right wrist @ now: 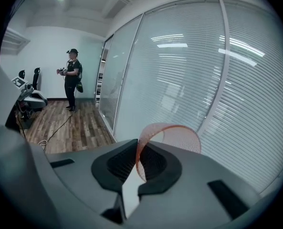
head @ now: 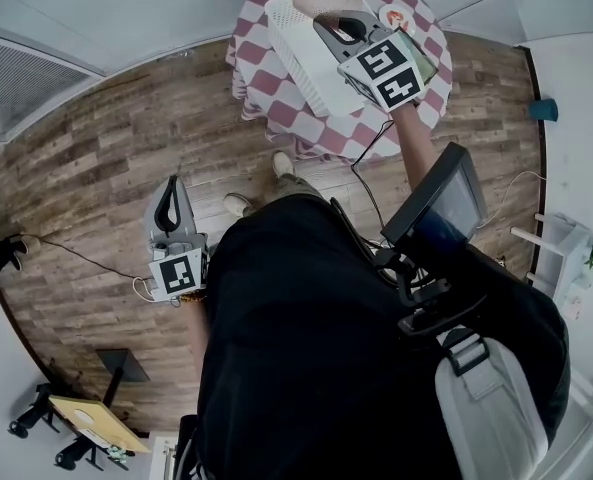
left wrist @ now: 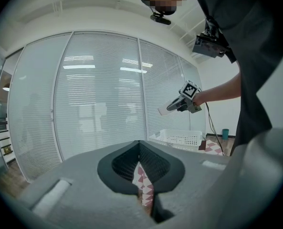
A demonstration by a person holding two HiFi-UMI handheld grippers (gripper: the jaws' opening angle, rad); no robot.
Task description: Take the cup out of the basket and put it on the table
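Note:
In the right gripper view my right gripper [right wrist: 137, 163] is shut on the wall of a translucent orange cup [right wrist: 172, 136], whose rim curves up past the jaws. The head view shows the same gripper [head: 328, 20] holding the cup [head: 311, 0] above the white basket [head: 301, 53] on the table with the red-and-white checked cloth [head: 266, 93]. My left gripper [head: 169, 206] hangs low over the wooden floor, well away from the table. Its jaws [left wrist: 139, 168] are shut with nothing held, and they point towards the basket [left wrist: 179, 138].
A small round orange-and-white thing [head: 396, 16] lies on the cloth beside the basket. A teal bin [head: 543, 110] stands by the right wall. Cables [head: 86, 258] run over the floor. Glass walls with blinds [right wrist: 189, 80] are close by, and a person [right wrist: 73, 80] stands far off.

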